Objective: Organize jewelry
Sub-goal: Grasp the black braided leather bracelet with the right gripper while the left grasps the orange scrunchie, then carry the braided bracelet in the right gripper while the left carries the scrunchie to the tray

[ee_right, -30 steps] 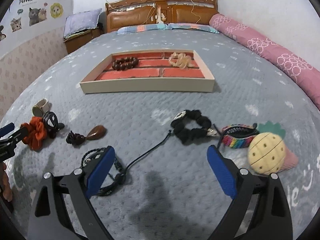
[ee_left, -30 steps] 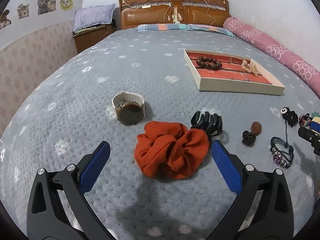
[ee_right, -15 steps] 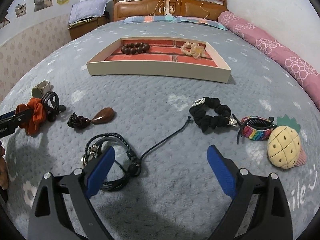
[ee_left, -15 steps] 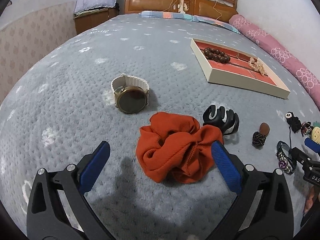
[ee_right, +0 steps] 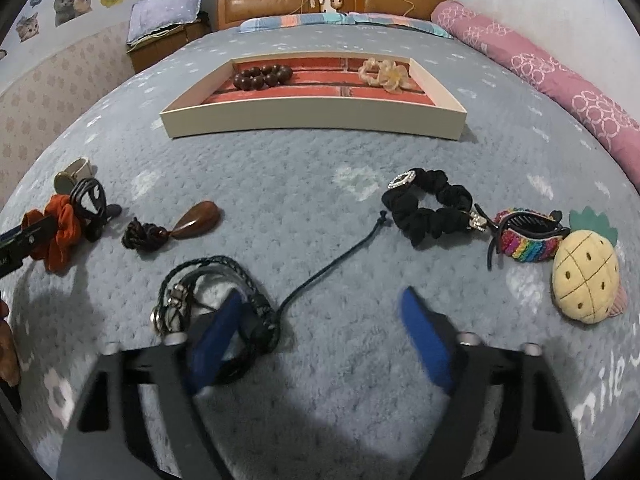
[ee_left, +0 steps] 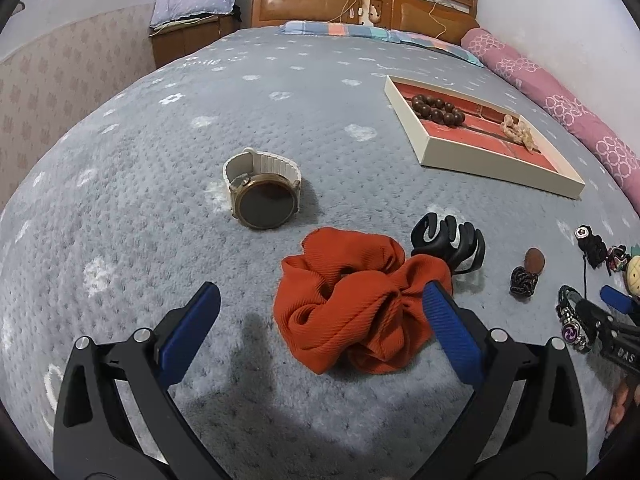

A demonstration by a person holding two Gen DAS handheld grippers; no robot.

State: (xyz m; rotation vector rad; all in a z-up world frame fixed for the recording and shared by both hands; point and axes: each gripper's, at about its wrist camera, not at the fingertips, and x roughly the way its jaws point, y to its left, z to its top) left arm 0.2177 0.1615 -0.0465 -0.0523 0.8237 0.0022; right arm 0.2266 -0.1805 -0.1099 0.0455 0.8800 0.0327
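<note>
- Left gripper (ee_left: 320, 312) spread wide, holding nothing; orange scrunchie (ee_left: 356, 300) between the fingers, touching the right-hand pad (ee_left: 448, 328).
- Ahead of it to the left, a watch (ee_left: 262, 194); black claw clip (ee_left: 450, 242) just beyond the scrunchie.
- Right gripper (ee_right: 320, 332) also wide apart and empty; left-hand pad (ee_right: 216, 336) over the braided black bracelet (ee_right: 224, 300).
- Far ahead of both, tray (ee_right: 312, 118) with wooden bead bracelet (ee_right: 262, 76) inside.

The right tongs (ee_right: 324, 328) are motion-blurred, one finger hiding part of the braided bracelet (ee_right: 256, 280) (clasp side).
</note>
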